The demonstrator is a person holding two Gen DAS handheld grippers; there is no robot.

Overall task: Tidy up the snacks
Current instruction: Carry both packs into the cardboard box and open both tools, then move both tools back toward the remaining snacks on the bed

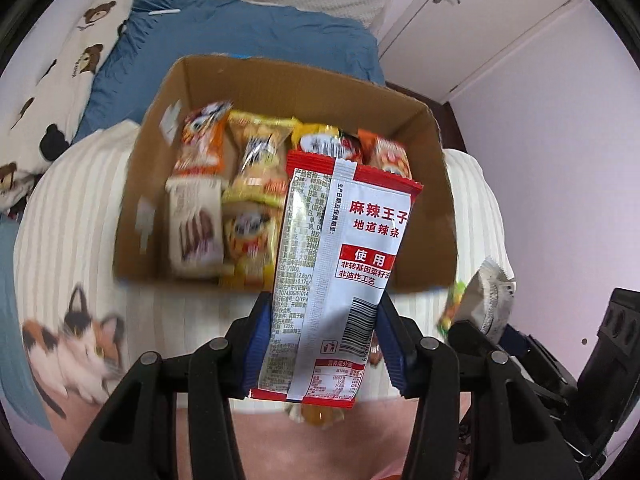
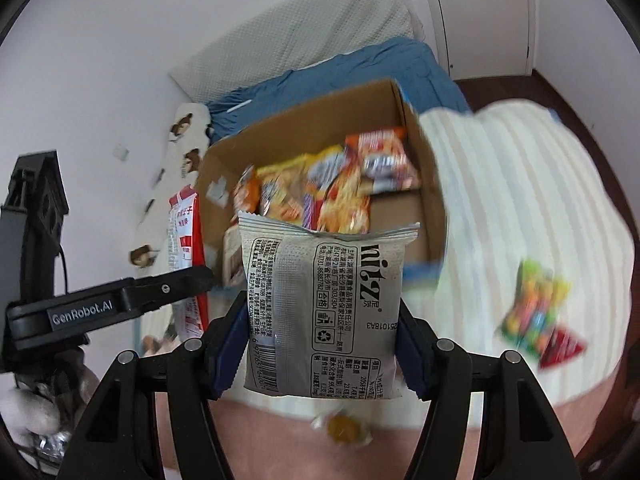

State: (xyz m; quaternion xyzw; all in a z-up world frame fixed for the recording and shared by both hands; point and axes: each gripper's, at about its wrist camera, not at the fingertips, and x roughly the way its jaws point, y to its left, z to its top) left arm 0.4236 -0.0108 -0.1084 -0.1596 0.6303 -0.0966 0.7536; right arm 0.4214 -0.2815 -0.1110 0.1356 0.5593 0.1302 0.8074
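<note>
Here, left tongs (image 1: 320,332) pinch a glossy red-edged packet (image 1: 340,264); right tongs (image 2: 320,344) a crinkly grey packet (image 2: 324,312).

"麻辣王子" on red packet (image 1: 340,264); "GenRobot.AI", seemingly, on left gripper (image 2: 200,280)

Snack count, both views

One cardboard box (image 1: 160,152); about seven packets inside, blurred. Two packets held: one red-white (image 1: 340,264), one grey (image 2: 320,312). Two loose: colourful packet (image 2: 532,308), wrapped candy (image 2: 344,428).

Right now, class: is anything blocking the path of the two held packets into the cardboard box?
Nothing visible blocks either. The red-and-white packet in the left hand-held gripper and the grey packet in the right hand-held gripper face the open-topped cardboard box. Snacks fill much of it; its near right corner looks bare.
</note>
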